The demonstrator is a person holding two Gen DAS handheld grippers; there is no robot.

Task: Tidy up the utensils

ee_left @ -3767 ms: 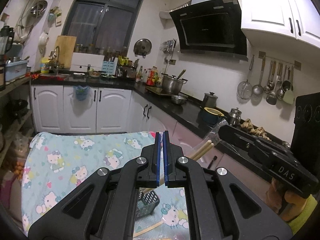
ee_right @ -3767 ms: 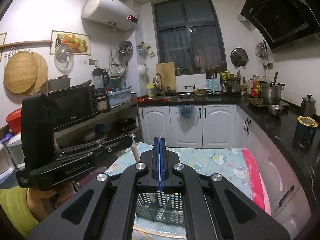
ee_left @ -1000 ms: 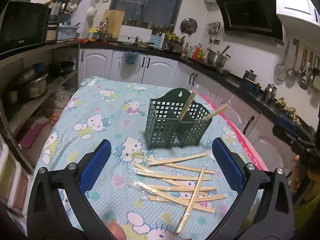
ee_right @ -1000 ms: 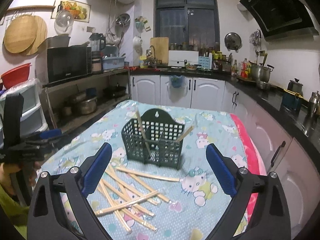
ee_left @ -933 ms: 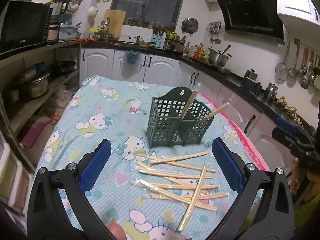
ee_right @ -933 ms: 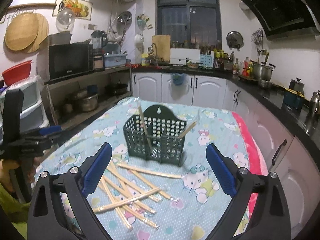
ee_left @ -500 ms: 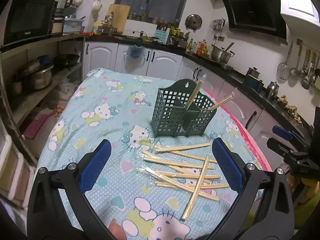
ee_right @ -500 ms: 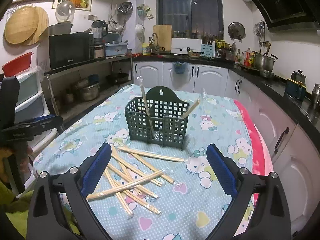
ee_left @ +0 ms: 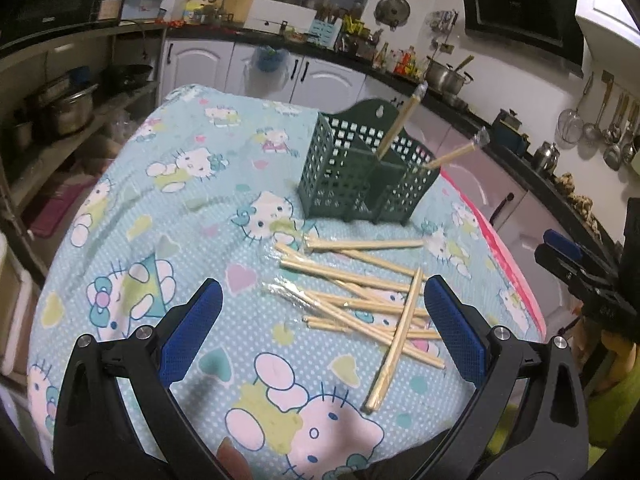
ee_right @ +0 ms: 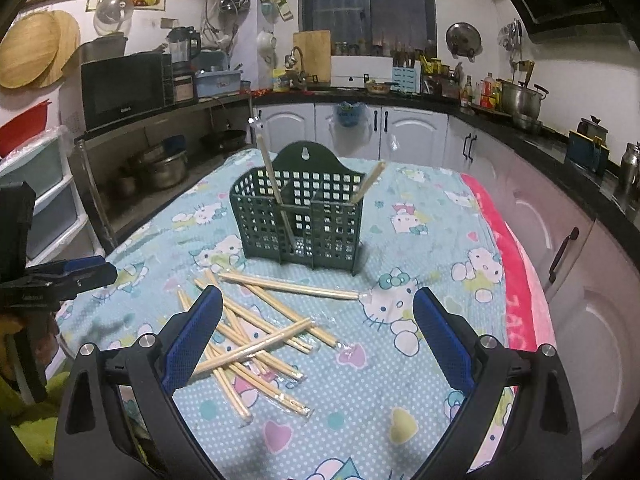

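Observation:
A dark green lattice utensil holder stands upright on the cartoon-cat tablecloth, with two wrapped chopstick pairs leaning in it. Several more wrapped chopsticks lie crossed in a loose pile in front of it. My left gripper hovers open over the near end of the pile, nothing between its blue pads. My right gripper is also open and empty above the pile. Each gripper shows at the edge of the other's view.
The table is covered by a light blue cloth with a pink edge on the right. White cabinets and a black counter run behind and to the right. A shelf with pots stands left.
Both grippers went from shut and raised to wide open and empty. Over the last second they lowered and came closer to the chopstick pile; the holder and chopsticks stayed put.

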